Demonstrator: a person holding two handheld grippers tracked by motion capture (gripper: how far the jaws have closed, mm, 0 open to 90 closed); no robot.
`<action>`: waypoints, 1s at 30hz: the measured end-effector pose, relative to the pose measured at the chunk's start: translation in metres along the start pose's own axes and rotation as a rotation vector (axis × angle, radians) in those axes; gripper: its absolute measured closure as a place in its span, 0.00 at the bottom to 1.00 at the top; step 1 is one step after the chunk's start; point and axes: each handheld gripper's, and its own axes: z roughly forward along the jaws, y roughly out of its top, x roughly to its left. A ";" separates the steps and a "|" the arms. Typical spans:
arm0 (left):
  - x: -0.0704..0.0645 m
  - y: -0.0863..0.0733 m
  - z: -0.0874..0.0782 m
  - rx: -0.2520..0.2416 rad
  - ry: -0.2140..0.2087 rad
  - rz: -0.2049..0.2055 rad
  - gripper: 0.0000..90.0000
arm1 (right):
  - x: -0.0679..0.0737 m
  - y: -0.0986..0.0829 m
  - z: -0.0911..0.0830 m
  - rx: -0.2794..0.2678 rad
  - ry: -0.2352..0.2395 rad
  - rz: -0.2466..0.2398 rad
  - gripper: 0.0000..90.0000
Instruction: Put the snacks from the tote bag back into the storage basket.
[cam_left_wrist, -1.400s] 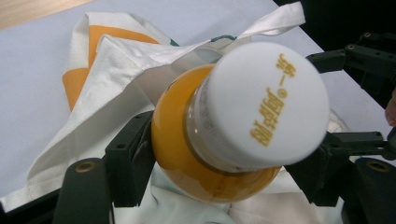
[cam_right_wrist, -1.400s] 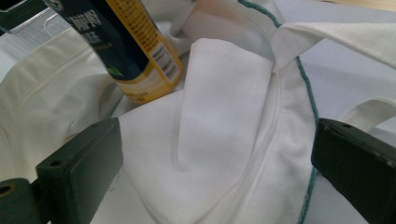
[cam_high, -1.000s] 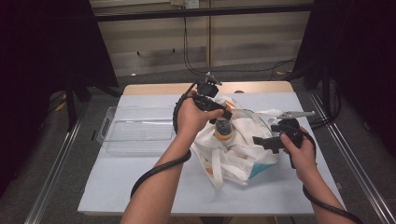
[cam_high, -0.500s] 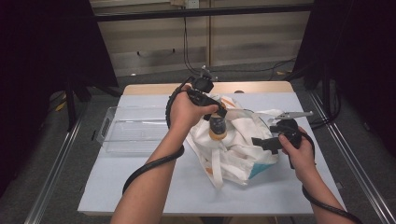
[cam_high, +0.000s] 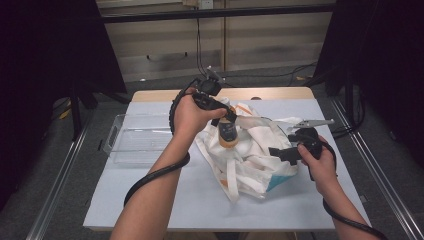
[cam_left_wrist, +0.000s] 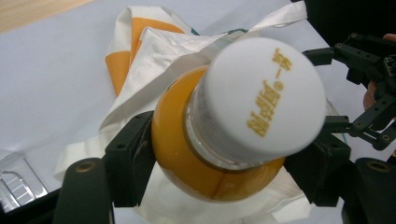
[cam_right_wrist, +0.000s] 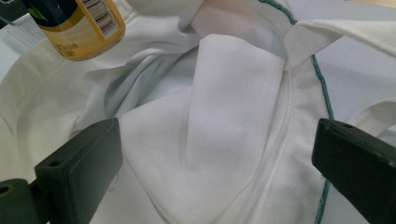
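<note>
An orange juice bottle (cam_high: 228, 134) with a white cap (cam_left_wrist: 266, 95) hangs upright over a crumpled white tote bag (cam_high: 250, 155) with orange and teal trim. My left gripper (cam_high: 227, 117) is shut on the bottle's shoulder just under the cap, its jaws pressing both sides of the bottle (cam_left_wrist: 219, 158). My right gripper (cam_high: 276, 152) is open at the bag's right edge. Its jaws stand wide apart over folded bag cloth (cam_right_wrist: 224, 116). The bottle's labelled base (cam_right_wrist: 79, 23) shows at the upper left of the right gripper view.
A clear plastic tray (cam_high: 135, 142) lies on the white table (cam_high: 165, 200) left of the bag. The table's wooden far edge (cam_high: 270, 93) runs behind the bag. Black cables trail from both grippers toward the front.
My left gripper has drawn the bottle slightly up and to the back-left, away from the bag. The right gripper has stayed where it was.
</note>
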 end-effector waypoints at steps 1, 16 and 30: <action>0.000 0.000 -0.001 0.004 0.002 -0.012 0.34 | 0.000 0.000 0.000 0.000 -0.002 -0.003 0.02; 0.005 0.000 -0.013 0.010 0.020 -0.017 0.34 | 0.002 0.001 0.000 -0.006 0.002 -0.004 0.02; 0.014 -0.001 -0.024 0.049 0.037 -0.028 0.34 | 0.003 0.002 -0.001 -0.006 0.001 -0.006 0.02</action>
